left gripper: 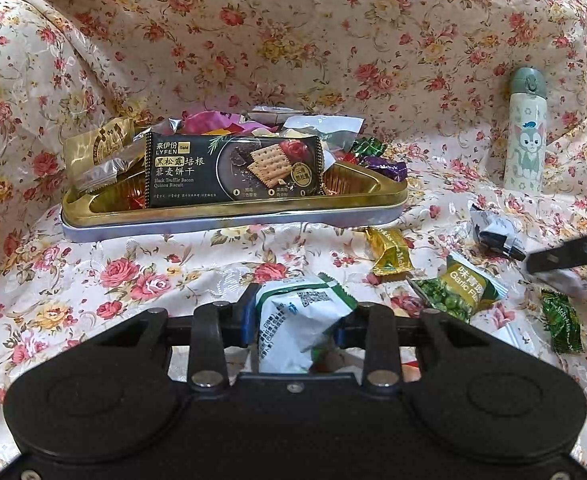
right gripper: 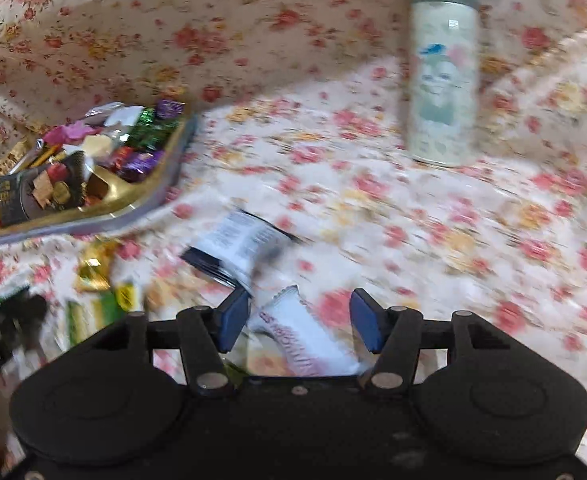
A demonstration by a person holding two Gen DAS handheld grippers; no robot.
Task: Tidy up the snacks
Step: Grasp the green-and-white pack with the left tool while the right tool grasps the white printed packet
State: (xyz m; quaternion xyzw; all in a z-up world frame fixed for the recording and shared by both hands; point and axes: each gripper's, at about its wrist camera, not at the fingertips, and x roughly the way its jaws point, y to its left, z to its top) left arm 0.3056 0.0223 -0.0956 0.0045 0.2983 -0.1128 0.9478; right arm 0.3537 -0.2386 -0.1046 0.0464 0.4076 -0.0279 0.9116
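A gold tray (left gripper: 233, 210) holds several snacks, with a black biscuit pack (left gripper: 233, 170) leaning at its front. My left gripper (left gripper: 293, 322) is shut on a white and green snack packet (left gripper: 293, 320), short of the tray. Loose on the floral cloth lie a gold candy (left gripper: 391, 254), a green garlic pea packet (left gripper: 459, 290), a green candy (left gripper: 561, 322) and a black and white packet (left gripper: 491, 232). My right gripper (right gripper: 299, 320) is open over a white packet with pink print (right gripper: 305, 336). The tray (right gripper: 141, 208) shows at the left in the blurred right wrist view.
A pale green cat-print bottle (left gripper: 525, 132) stands upright at the right; it also shows in the right wrist view (right gripper: 443, 68). The floral cloth (left gripper: 253, 40) rises up behind the tray. The right gripper's body (left gripper: 569, 258) reaches in from the right edge.
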